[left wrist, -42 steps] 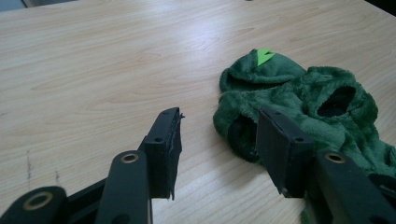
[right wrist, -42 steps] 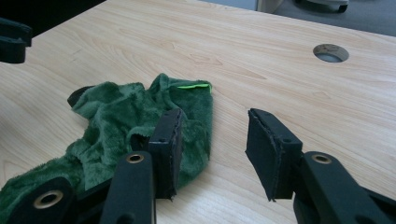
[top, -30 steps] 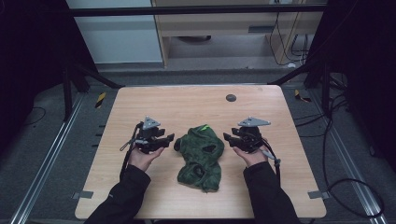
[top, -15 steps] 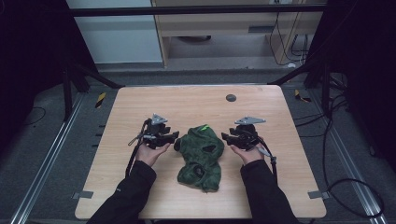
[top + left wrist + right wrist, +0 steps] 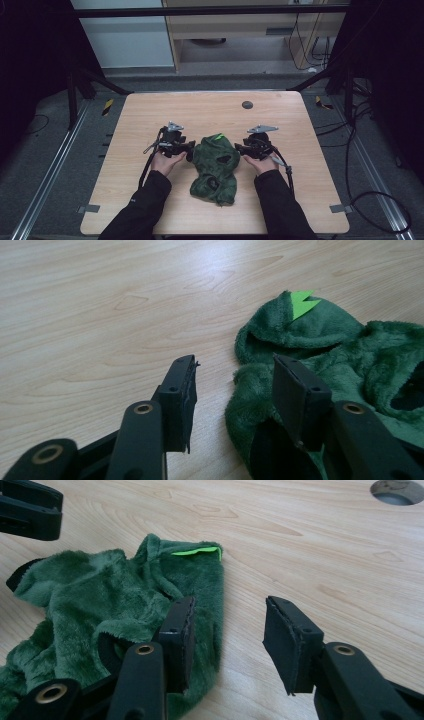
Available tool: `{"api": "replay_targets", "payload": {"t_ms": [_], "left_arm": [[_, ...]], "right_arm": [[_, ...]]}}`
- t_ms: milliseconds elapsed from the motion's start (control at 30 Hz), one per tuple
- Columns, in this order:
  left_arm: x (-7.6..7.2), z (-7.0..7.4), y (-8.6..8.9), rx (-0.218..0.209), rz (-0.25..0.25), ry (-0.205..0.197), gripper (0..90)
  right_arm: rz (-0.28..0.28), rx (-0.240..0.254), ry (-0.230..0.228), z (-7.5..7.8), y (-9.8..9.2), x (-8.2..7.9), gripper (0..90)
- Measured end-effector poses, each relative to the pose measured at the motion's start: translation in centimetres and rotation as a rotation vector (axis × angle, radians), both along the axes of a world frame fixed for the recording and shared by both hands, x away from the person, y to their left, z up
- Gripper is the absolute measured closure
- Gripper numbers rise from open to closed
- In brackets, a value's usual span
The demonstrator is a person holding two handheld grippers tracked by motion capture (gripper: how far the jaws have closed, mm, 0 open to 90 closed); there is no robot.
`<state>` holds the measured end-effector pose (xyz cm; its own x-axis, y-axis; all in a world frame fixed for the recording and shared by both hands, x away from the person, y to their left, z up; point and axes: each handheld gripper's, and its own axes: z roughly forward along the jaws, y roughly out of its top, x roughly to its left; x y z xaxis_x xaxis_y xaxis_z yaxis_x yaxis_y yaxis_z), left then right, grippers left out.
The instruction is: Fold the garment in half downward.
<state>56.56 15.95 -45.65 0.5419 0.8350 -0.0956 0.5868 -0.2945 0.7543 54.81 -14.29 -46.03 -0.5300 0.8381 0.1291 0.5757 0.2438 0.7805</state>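
flanking a crumpled green fleece garment (image 5: 214,169) on the wooden table (image 5: 135,130), the two grippers sit low on either side of it, each held in one of the person's hands. the left gripper (image 5: 235,390) has its jaws spread wide and grasps nothing; in the left gripper view one jaw stands over bare wood while the other lies against or just over the fuzzy edge of the garment (image 5: 320,355), and i cannot tell whether it presses into the pile. the right gripper (image 5: 227,635) is likewise released, jaws well apart; in the right gripper view one jaw overlaps the garment's (image 5: 115,615) near edge and the other hangs above bare table. a bright lime tab (image 5: 197,551) shows at the garment's far end, toward the table's middle. from the high view the left gripper (image 5: 186,147) and the right gripper (image 5: 239,148) both point inward at the cloth, dark sleeves coming up from the bottom edge. the table top is pale wood grain with a round dark hole (image 5: 247,105) near its far edge. around it lies grey floor with metal rails (image 5: 47,170), loose black cables (image 5: 372,200), and pale cabinets (image 5: 225,25) beyond.
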Motion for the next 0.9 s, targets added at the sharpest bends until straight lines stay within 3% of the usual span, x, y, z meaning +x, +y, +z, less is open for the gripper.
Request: {"api": "replay_targets", "payload": {"t_ms": [900], "left_arm": [[0.8, -3.0, -1.7, 0.075, -0.056, 0.098, 53.3]], "right_arm": [[0.038, -0.058, 0.106, -2.7, 1.6, 1.0, 59.0]]}}
